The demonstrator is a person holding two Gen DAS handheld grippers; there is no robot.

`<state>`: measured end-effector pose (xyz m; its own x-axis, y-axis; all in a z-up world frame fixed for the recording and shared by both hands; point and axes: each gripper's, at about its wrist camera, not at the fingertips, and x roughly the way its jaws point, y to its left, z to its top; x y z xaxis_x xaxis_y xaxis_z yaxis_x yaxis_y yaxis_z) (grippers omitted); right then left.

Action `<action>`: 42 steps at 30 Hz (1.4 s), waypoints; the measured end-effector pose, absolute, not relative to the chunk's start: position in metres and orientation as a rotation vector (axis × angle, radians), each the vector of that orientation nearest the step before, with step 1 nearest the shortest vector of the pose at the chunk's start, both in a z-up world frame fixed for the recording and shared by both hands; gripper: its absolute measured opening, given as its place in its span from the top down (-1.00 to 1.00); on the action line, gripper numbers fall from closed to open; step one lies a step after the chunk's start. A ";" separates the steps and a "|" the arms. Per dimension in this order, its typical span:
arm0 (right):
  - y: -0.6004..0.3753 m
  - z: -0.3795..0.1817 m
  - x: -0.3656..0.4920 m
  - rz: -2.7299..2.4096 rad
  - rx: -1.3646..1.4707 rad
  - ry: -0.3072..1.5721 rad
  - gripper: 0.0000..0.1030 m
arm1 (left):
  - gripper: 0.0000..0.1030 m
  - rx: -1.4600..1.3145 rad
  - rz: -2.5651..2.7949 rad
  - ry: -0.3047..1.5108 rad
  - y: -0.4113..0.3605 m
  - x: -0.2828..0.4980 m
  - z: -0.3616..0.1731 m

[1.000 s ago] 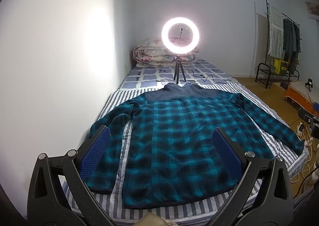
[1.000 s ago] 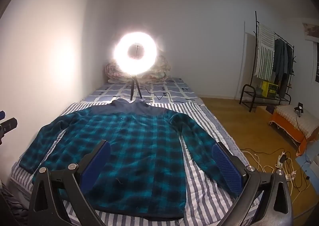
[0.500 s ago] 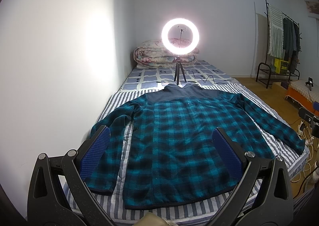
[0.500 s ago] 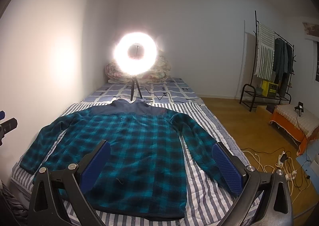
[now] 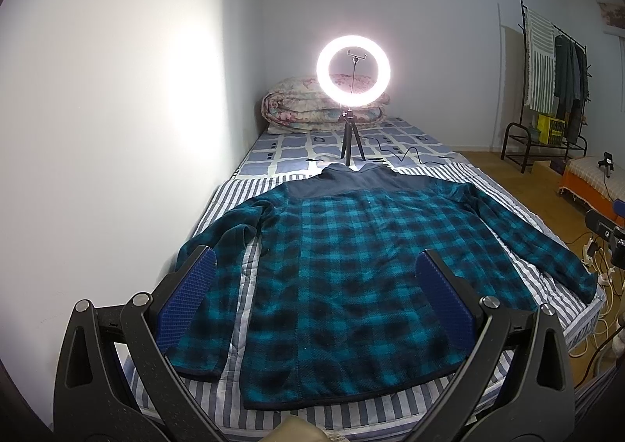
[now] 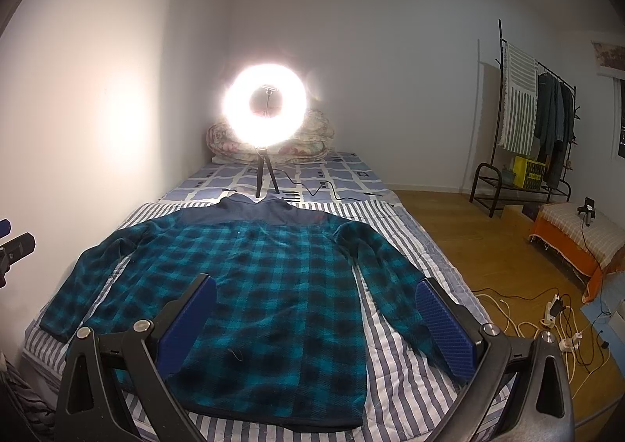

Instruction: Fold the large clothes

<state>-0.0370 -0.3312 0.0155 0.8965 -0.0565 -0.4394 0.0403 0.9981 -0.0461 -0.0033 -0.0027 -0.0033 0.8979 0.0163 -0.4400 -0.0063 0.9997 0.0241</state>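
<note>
A teal-and-black plaid fleece jacket (image 5: 351,278) lies flat, back up, sleeves spread, on the striped bed (image 5: 390,414). The left tongs (image 5: 314,303) hang above its near hem, blue pads (image 5: 187,305) wide apart, holding nothing. Beyond the collar stands a lit ring light (image 5: 353,70), a rolled quilt (image 5: 300,110) behind.

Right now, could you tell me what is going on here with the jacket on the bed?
A person holds two tongs over the bed. The teal plaid jacket lies flat, sleeves spread, not yet folded. The left tongs and right tongs are both open and hold nothing. A lit ring light stands beyond the collar.
</note>
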 end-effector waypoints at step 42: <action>-0.335 0.016 -0.035 -0.055 0.004 0.472 -0.99 | -1.00 0.024 0.012 0.456 -0.003 -0.003 -0.004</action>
<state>-0.0353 -0.3353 0.0162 0.8894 -0.0517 -0.4542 0.0535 0.9985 -0.0089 -0.0033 -0.0026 -0.0036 0.8979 0.0167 -0.4400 -0.0058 0.9996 0.0261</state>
